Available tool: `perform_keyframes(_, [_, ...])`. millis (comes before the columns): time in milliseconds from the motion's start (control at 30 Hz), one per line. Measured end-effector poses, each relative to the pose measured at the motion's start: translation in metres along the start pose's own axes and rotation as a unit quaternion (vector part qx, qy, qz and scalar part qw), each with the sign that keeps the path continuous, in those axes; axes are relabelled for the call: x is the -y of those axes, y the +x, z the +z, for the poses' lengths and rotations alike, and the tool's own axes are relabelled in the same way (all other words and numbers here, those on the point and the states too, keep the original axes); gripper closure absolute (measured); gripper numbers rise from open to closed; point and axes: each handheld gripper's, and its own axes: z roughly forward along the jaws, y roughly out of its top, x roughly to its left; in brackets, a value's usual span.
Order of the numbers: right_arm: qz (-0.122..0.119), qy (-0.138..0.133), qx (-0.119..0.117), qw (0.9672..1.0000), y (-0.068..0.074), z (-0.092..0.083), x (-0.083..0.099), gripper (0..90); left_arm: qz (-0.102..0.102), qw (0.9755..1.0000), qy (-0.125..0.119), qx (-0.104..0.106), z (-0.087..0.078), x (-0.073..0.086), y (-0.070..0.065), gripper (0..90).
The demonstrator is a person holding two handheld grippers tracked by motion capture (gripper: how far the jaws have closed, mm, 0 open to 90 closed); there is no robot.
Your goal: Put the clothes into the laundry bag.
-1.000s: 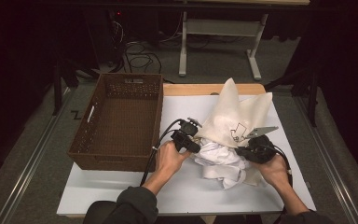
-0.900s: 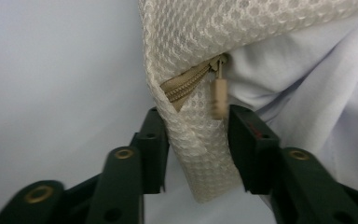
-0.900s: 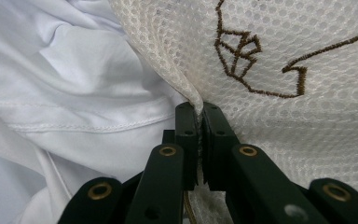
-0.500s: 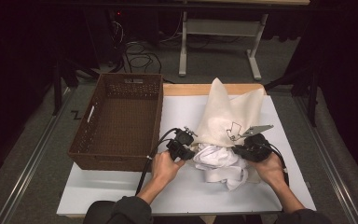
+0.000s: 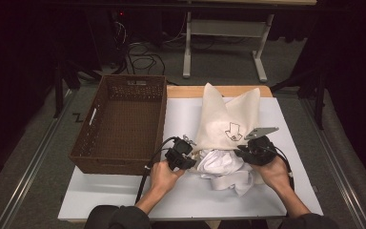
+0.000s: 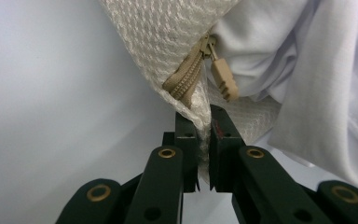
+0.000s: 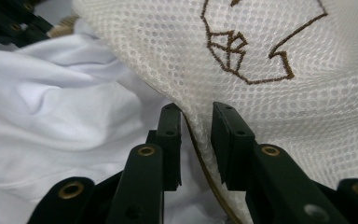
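Observation:
A cream mesh bag (image 5: 226, 119) with a brown emblem stands half raised on the table, and a white garment (image 5: 221, 167) spills out of its mouth. My left gripper (image 5: 191, 152) is shut on the bag's corner (image 6: 168, 42) just below the tan zipper pull (image 6: 223, 79); its jaws (image 6: 204, 121) pinch the mesh. At the bag's other side my right gripper (image 5: 239, 151) has just been opening. The bag's hem (image 7: 270, 60) hangs loose between its parted jaws (image 7: 196, 114). The white garment (image 7: 65, 93) lies just left of them.
A brown wicker basket (image 5: 159, 124) stands on the left of the white table top (image 5: 186, 109), close to my left hand. Beyond the table's far edge are a white desk frame (image 5: 187, 52) and cables (image 5: 143, 62) on the floor.
My left gripper slid nearer and a little lower and closed on the bag's corner. The bag's top has shifted left into two peaks. The right hand has stayed in place.

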Motion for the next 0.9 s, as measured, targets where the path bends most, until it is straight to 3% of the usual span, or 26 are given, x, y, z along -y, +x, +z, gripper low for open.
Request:
perform_keyframes(200, [-0.024, -0.025, -0.007, 0.9994, 0.017, -0.02, -0.006, 67.3, -0.005, 1.0, 0.003, 0.006, 0.003, 0.002, 0.003, 83.5])
perform_keyframes(433, [-0.039, -0.022, -0.019, 0.9988, 0.03, -0.015, -0.009, 63.6, -0.01, 0.9999, 0.002, 0.012, 0.004, 0.003, 0.005, 83.2])
perform_keyframes(600, [-0.046, -0.034, -0.027, 0.998, 0.039, -0.019, -0.011, 63.0, -0.014, 0.9997, -0.002, 0.018, 0.003, 0.003, 0.005, 82.9])
perform_keyframes(733, [-0.059, -0.017, -0.034, 0.9976, 0.047, -0.013, -0.014, 60.7, -0.016, 0.9996, -0.004, 0.022, 0.003, 0.003, 0.005, 82.6])
perform_keyframes(833, [-0.061, 0.004, -0.036, 0.9975, 0.05, 0.005, -0.013, 55.3, -0.016, 0.9995, -0.004, 0.025, 0.002, 0.003, 0.005, 82.2])
perform_keyframes(900, [-0.057, 0.032, -0.026, 0.9975, 0.05, 0.021, -0.011, 50.6, -0.016, 0.9995, -0.006, 0.027, 0.001, 0.003, 0.005, 82.1])
